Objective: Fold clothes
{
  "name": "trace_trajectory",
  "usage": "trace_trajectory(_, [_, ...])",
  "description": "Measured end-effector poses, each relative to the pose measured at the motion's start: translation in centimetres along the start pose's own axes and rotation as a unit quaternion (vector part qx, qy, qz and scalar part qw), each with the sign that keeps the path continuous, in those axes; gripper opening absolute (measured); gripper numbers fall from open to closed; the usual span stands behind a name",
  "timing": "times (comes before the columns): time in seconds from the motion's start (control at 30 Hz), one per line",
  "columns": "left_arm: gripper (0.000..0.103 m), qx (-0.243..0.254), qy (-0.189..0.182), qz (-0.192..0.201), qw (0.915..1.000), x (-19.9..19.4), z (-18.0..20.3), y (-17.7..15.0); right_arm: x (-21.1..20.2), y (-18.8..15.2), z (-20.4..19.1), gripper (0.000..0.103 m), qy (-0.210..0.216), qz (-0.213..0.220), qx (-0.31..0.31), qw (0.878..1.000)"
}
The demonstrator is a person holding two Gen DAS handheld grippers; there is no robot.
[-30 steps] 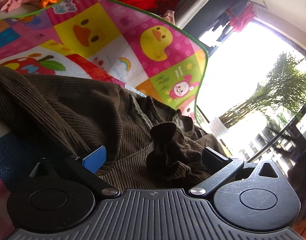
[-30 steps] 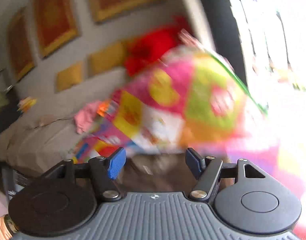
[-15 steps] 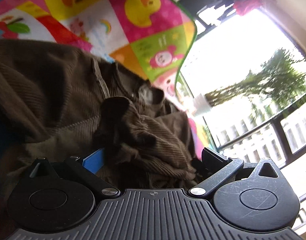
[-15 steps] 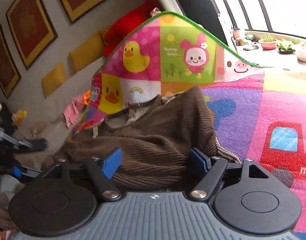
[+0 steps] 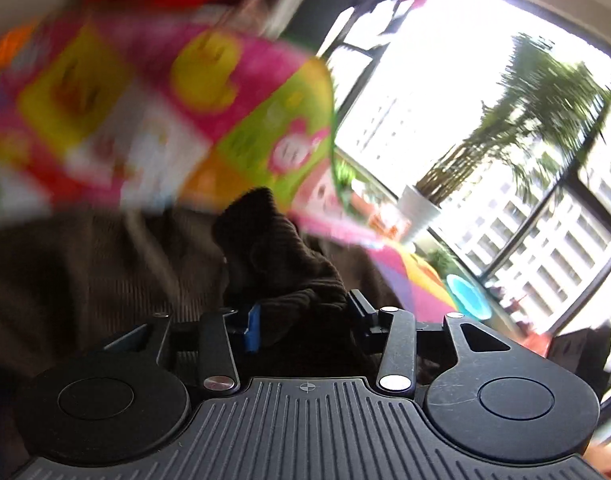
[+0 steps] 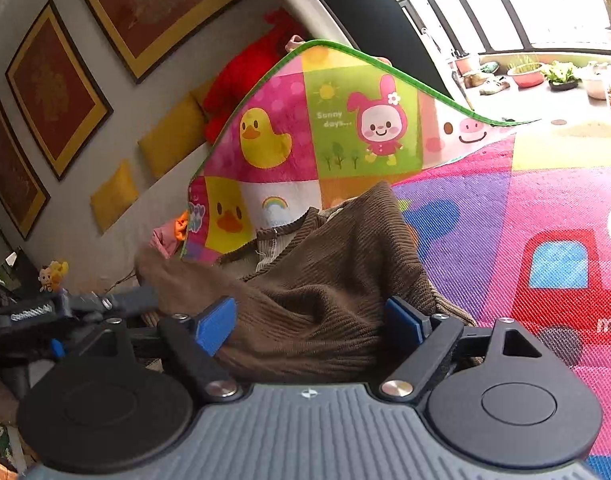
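Garment: we see one brown ribbed sweater (image 6: 325, 280), and it lies crumpled on the colourful play mat (image 6: 545, 208), just in front of both grippers.
Left gripper (image 5: 303, 318): its jaws stand partly closed, and a dark bunch of the sweater (image 5: 273, 256) sits between the two fingers; we think it is gripped, but this view is blurred.
Right gripper (image 6: 311, 322): its jaws stand wide apart, and the sweater fills the gap between the two blue pads (image 6: 215, 324); whether the pads press the cloth, we cannot tell.
Mat: we count one mat, and its corner with the green edge (image 6: 385, 64) is raised behind the sweater, showing two ducks and one pink rabbit figure.
Wall: we count three framed pictures (image 6: 49, 88) and three yellow cushions (image 6: 173, 140).
Other cloth: one red heap (image 6: 249, 76) lies beyond the mat, and one small pink piece (image 6: 163, 240) lies beside the mat edge.
Window side: we see one white pot with a palm (image 5: 419, 212) in the left wrist view.
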State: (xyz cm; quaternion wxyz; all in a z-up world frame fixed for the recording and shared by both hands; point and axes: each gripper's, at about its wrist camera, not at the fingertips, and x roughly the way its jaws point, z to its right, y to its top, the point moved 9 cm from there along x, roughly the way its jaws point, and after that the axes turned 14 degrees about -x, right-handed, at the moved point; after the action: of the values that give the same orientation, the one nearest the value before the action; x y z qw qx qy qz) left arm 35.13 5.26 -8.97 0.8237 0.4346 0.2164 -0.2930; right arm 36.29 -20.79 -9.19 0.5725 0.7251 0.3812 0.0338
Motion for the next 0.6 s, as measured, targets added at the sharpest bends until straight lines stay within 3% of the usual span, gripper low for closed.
trace_trajectory(0.17, [0.043,0.082,0.065,0.043,0.9936,-0.6,-0.8,0.4,0.0,0.0,-0.1,0.084,-0.002,0.000,-0.005,1.000])
trace_trajectory(0.23, [0.046,0.099,0.088,0.057,0.9896,-1.1,-1.5,0.6,0.0,0.0,-0.2,0.084,-0.002,-0.001,-0.006,1.000])
trace_trajectory(0.3, [0.052,0.052,0.099,0.060,0.9920,-2.4,-3.9,0.8,0.0,0.0,-0.2,0.084,-0.003,-0.001,-0.007,1.000])
trace_trajectory(0.33, [0.070,0.024,0.102,0.067,0.9923,-3.4,-5.1,1.1,0.0,0.0,-0.2,0.085,-0.003,-0.001,-0.007,1.000])
trace_trajectory(0.4, [0.085,-0.047,0.103,0.097,0.9887,-6.3,-7.5,2.0,0.0,-0.1,-0.2,0.085,-0.002,-0.001,-0.007,1.000])
trace_trajectory(0.47, [0.086,-0.127,0.109,0.121,0.9784,-8.7,-10.6,2.7,0.0,-0.1,-0.3,0.085,-0.002,-0.001,-0.007,1.000])
trace_trajectory(0.6, [0.084,-0.245,0.145,0.134,0.9492,-10.2,-17.2,3.7,0.1,-0.1,-0.4,0.086,-0.002,-0.002,-0.009,1.000])
